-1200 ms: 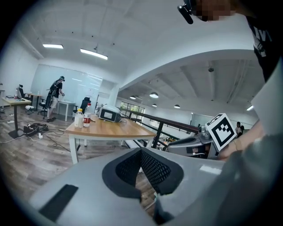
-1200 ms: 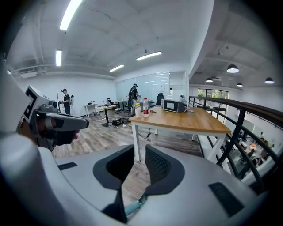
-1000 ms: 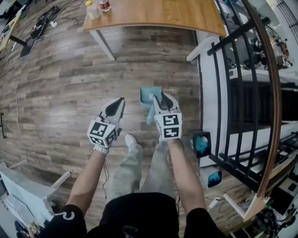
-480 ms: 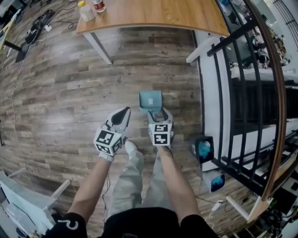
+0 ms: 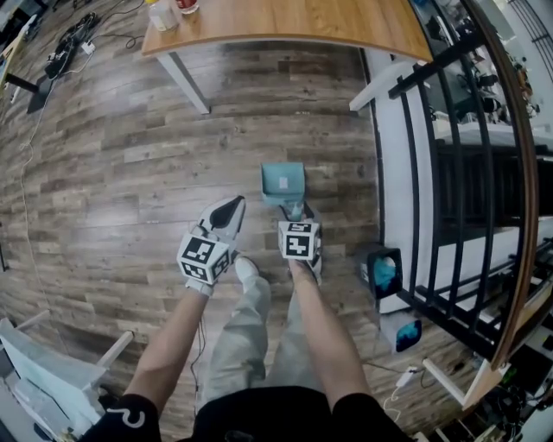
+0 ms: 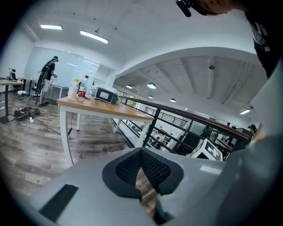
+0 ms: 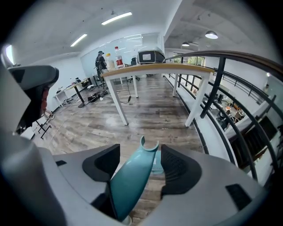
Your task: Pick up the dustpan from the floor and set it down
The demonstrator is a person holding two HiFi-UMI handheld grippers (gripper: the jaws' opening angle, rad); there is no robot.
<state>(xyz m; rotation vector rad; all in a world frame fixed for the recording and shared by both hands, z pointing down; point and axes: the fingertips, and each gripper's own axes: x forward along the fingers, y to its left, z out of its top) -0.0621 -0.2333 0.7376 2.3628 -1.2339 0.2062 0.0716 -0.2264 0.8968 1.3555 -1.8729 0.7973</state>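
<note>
**Plank floor (image 5: 130,173): dustpan (image 5: 282,183) back down, right gripper (image 7: 140,151) letting go**

Room: wooden surface (image 5: 285,22) well beyond the dustpan, black railing (image 5: 406,173) off to the dustpan's right. The teal dustpan rests on the floor. Its pan looks flat, and its handle (image 7: 130,185) rises back toward the person.

Change over the last second: the dustpan was hanging tilted above the floor in the right gripper. Both grippers have since come down and the pan has met the planks. The right gripper's jaws have just been opening.

Right gripper: jaws wide apart. The handle stands between them, nearer the pad on the left of the right gripper view. The pads are not pressing on it. Whether it brushes that pad, cannot tell. Grip released.

Left gripper (image 6: 141,151): just left of the dustpan's handle, pads meeting at the tips, nothing between them.

Judgement: set-down looks essentially done. What remains is drawing the right gripper back off the handle without dragging it
</note>
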